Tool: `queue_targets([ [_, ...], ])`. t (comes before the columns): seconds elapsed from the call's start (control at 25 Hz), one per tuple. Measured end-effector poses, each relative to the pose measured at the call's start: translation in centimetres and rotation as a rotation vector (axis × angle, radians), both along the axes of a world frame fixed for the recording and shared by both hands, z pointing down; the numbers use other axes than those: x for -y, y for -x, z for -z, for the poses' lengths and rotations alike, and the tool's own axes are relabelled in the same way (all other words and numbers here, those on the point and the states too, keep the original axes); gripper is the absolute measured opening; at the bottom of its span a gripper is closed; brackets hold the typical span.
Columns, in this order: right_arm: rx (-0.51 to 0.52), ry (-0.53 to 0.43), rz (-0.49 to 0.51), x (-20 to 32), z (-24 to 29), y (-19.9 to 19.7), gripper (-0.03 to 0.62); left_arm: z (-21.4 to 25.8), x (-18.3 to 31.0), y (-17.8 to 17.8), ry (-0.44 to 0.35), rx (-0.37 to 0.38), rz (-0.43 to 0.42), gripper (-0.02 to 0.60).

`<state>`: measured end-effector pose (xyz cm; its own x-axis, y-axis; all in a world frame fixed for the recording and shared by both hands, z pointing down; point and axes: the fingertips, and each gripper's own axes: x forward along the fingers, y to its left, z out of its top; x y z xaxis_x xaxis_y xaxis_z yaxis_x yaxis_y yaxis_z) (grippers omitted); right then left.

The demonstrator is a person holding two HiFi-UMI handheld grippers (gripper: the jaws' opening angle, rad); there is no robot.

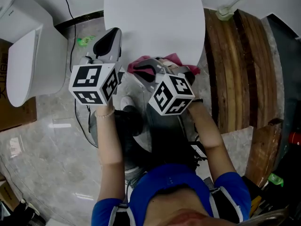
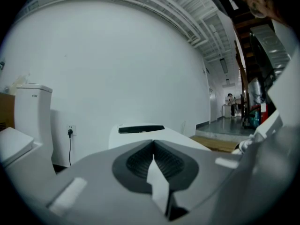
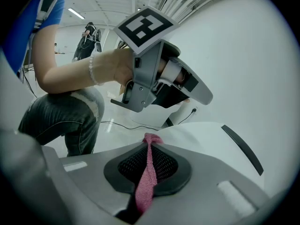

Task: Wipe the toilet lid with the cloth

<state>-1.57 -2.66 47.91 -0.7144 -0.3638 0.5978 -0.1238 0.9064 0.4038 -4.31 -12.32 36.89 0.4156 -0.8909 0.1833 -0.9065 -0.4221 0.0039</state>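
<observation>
The white toilet lid (image 1: 150,18) fills the top middle of the head view and is closed. My right gripper (image 1: 146,66) hovers at the lid's near edge, shut on a pink cloth (image 1: 175,59) that bunches out to its right. In the right gripper view the cloth (image 3: 147,172) is a pink strip pinched between the jaws of the right gripper (image 3: 149,142), with the lid (image 3: 206,135) just ahead. My left gripper (image 1: 109,39) is held beside the lid's left edge, shut with nothing in it. In its own view the left gripper (image 2: 153,142) faces the lid (image 2: 140,132).
A second white toilet (image 1: 33,60) stands at the left. Dark wooden planks (image 1: 235,65) run along the right of the lid. A black cord (image 1: 70,13) drops from a wall socket, and a small green item (image 1: 84,41) lies on the marble floor.
</observation>
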Motion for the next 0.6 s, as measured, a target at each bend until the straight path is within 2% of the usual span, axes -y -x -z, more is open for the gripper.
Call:
queue_targets([
  [0.6, -0.001, 0.006, 0.011, 4.1, 0.6, 0.9, 0.017, -0.2, -0.2, 1.1, 0.006, 0.002, -0.002, 0.002],
])
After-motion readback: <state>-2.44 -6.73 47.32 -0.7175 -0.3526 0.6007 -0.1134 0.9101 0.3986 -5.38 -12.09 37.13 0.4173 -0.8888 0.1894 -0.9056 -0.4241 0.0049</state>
